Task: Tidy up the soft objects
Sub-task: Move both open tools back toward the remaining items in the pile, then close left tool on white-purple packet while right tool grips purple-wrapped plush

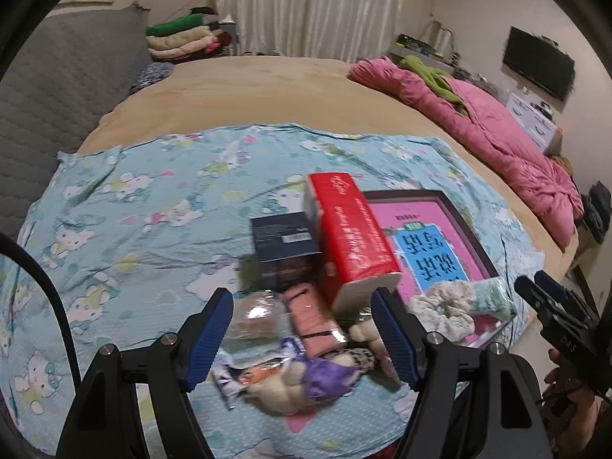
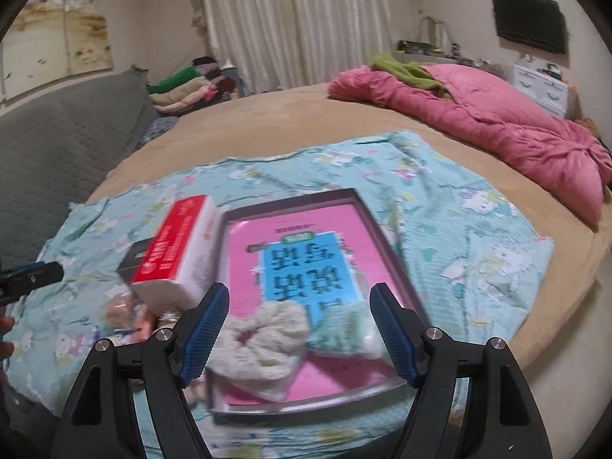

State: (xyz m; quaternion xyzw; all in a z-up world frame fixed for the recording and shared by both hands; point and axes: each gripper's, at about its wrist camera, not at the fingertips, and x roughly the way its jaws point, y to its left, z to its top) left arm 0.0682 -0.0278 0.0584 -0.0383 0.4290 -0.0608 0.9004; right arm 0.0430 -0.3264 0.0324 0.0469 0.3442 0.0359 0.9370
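Note:
A pile of small things lies on a blue cartoon-print cloth point(image 1: 126, 206) spread over the bed. My left gripper point(image 1: 302, 298) is open above a cream and purple plush toy point(image 1: 306, 378), a pink pouch point(image 1: 311, 317) and a clear packet point(image 1: 254, 317), touching none of them. A red tissue pack point(image 1: 352, 237) leans on a dark box point(image 1: 285, 244). My right gripper point(image 2: 298, 290) is open over a dark-rimmed tray point(image 2: 290, 202) with a pink and blue card inside. A cream scrunchie point(image 2: 260, 344) and a mint packet point(image 2: 344, 336) lie in the tray's near end.
A crumpled pink quilt point(image 2: 497, 126) with a green garment lies along the bed's right side. A grey padded headboard point(image 2: 57, 145) stands on the left, with folded clothes point(image 2: 183, 84) stacked behind it. The far half of the bed is bare tan sheet point(image 1: 267, 88).

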